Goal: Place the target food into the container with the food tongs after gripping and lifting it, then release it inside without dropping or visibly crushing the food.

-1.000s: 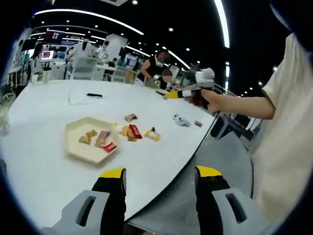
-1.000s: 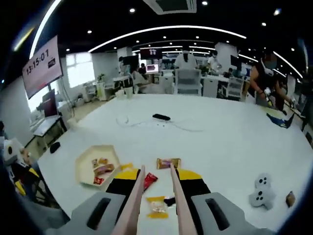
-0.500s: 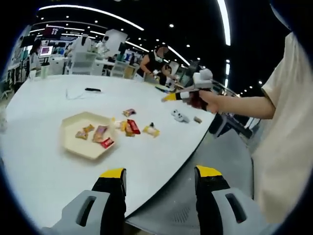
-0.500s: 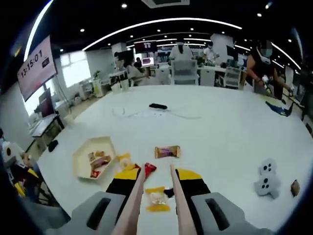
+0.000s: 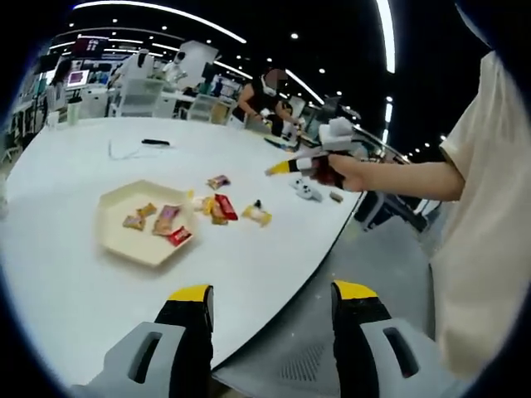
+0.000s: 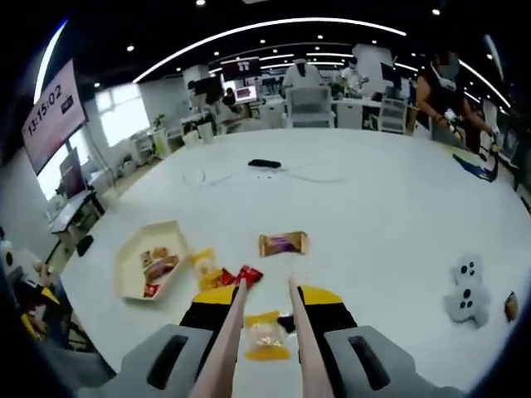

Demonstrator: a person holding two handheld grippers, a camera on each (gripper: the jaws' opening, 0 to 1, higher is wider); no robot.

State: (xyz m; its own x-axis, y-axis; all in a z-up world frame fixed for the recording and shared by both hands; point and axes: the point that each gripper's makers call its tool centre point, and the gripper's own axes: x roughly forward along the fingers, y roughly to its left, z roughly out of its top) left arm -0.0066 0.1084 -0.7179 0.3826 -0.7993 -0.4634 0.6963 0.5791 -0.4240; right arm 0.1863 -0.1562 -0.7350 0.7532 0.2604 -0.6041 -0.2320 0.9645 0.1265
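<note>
Two pale tong arms (image 6: 259, 332) in the right gripper (image 6: 264, 292) straddle the yellow snack packet (image 6: 266, 338), unpinched; next squeeze gently, carry toward the cream hexagonal tray (image 6: 133, 267) at ten o'clock. Left gripper (image 5: 270, 292) wide, idle.

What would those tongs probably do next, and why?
Probably lower and close on the yellow snack packet. It lies on the white table between the two tong arms, which are apart and holding nothing. The cream hexagonal tray, which already holds snacks, sits off to one side.

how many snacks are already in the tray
3, lying close together inside the hexagonal tray: a tan snack at its left, a pink-wrapped snack in the middle, and a red-wrapped snack nearest the rim. Smaller ones could be hidden.
</note>
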